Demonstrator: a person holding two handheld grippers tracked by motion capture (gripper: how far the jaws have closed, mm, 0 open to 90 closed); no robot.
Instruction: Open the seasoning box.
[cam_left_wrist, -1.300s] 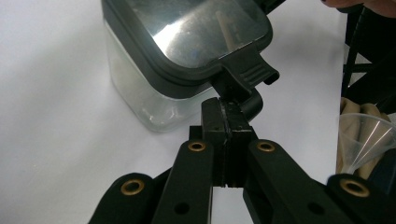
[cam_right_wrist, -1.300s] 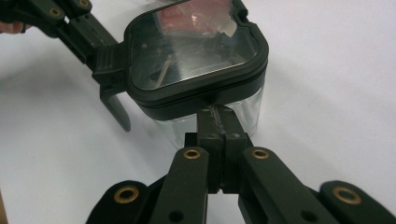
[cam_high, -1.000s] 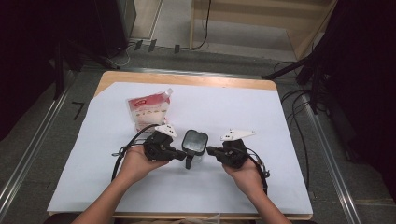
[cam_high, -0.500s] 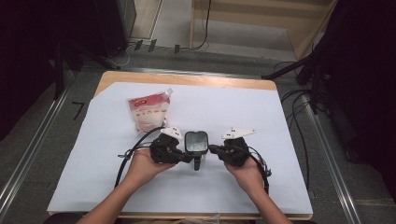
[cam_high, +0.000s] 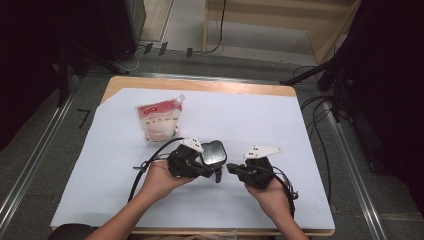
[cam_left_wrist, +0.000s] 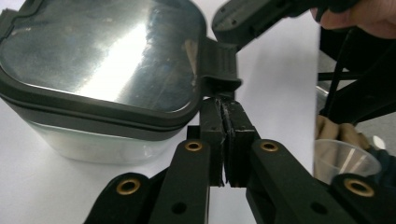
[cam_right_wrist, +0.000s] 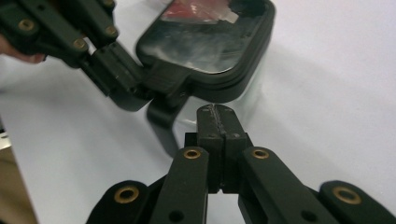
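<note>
While your left gripper (cam_left_wrist: 224, 135) presses its fingers (cam_left_wrist: 211, 126) flat together with nothing between them, their tips sit just under the black latch (cam_left_wrist: 219, 65) on the side of the container (cam_high: 212, 152). Your right gripper (cam_right_wrist: 217, 123) has its fingers (cam_right_wrist: 231, 128) pressed together too, empty, tips just beside the container's clear wall. That lidded container stands near the tabletop's (cam_high: 260, 115) front edge, about midway along it; a red-and-white pouch (cam_high: 159, 120) lies toward the far left corner.

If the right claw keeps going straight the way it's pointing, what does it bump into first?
Probably the clear container with the black lid. The right claw is shut and aims at its wall just under the lid's rim, very close, though depth is hard to judge.
</note>
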